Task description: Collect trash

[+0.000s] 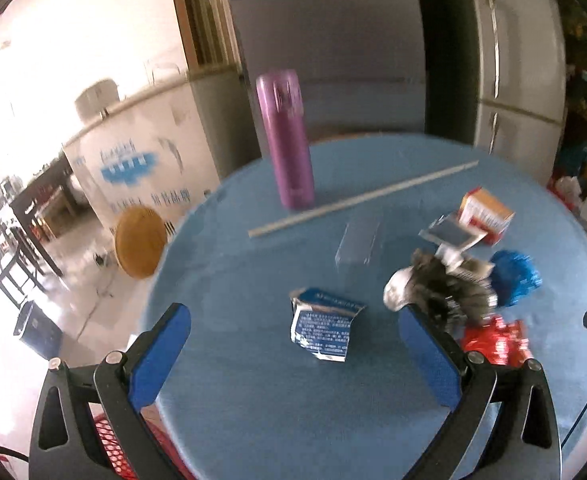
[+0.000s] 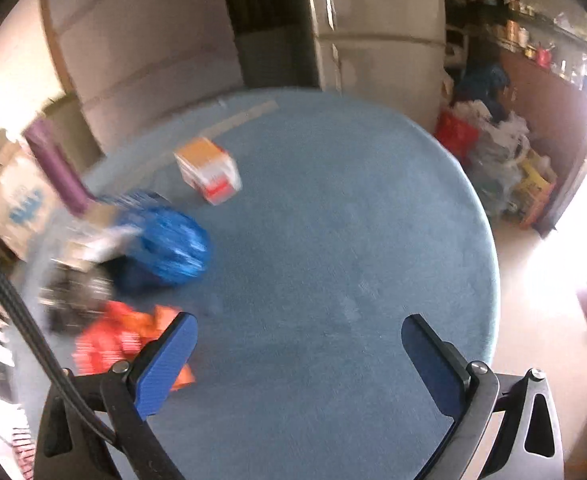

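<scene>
Trash lies on a round blue table (image 1: 253, 400). A torn blue printed packet (image 1: 323, 330) lies between my left gripper's (image 1: 293, 344) open, empty fingers. Right of it are a grey-black crumpled wrapper (image 1: 441, 292), a red wrapper (image 1: 493, 340), a crumpled blue bag (image 1: 513, 276), a flat blue-and-white packet (image 1: 453, 234) and an orange-white carton (image 1: 485, 212). My right gripper (image 2: 299, 356) is open and empty over bare table (image 2: 333, 240). The red wrapper (image 2: 113, 340) lies by its left finger, with the blue bag (image 2: 169, 244) and the carton (image 2: 209, 172) beyond.
A purple flask (image 1: 287, 140) stands at the table's far side, with a long pale stick (image 1: 361, 200) and a clear plastic box (image 1: 359, 242) near it. A red mesh basket (image 1: 113, 440) sits below the table's left edge. A fridge (image 1: 513, 60) and floor clutter (image 2: 493, 152) stand behind.
</scene>
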A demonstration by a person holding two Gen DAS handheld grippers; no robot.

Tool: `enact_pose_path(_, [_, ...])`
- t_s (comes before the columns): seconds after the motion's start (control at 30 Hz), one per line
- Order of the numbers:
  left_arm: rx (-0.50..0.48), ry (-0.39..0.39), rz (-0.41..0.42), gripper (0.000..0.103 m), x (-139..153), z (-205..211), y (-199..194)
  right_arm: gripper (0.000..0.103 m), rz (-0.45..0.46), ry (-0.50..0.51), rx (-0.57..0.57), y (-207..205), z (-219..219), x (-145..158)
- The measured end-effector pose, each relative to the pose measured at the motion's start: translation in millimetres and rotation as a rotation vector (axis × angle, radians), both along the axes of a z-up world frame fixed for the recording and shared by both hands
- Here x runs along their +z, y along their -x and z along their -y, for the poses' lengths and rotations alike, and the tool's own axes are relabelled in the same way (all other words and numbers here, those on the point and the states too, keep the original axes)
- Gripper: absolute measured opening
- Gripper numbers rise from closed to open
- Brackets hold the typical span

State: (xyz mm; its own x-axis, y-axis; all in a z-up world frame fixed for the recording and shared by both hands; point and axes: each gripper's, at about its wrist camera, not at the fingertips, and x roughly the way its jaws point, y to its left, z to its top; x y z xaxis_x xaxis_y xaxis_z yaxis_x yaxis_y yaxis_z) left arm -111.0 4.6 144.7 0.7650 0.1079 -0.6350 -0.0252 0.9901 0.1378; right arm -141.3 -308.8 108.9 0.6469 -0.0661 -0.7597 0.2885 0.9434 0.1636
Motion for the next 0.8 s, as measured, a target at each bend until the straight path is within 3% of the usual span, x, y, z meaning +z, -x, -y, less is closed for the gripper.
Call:
enact_pose_path(0.23, [-0.022, 0.015, 0.082, 0.103, 46.4, -2.1, 46.3, 0.103, 0.183, -0.022, 0.104, 46.9, -38.5, 77.6])
enact_pose_path(0.37, [-0.025, -0.01, 0.124, 0.103, 58.2, -1.1, 65.0, 0.103, 0.234, -0.018, 0.136, 69.8, -55.3, 101.2])
enact_pose_path(0.8, [-0.024, -0.007, 0.151, 0.103, 69.5, -6.7, 91.0, 0.103, 0.225, 0.01, 0.171, 89.7, -76.5, 115.7])
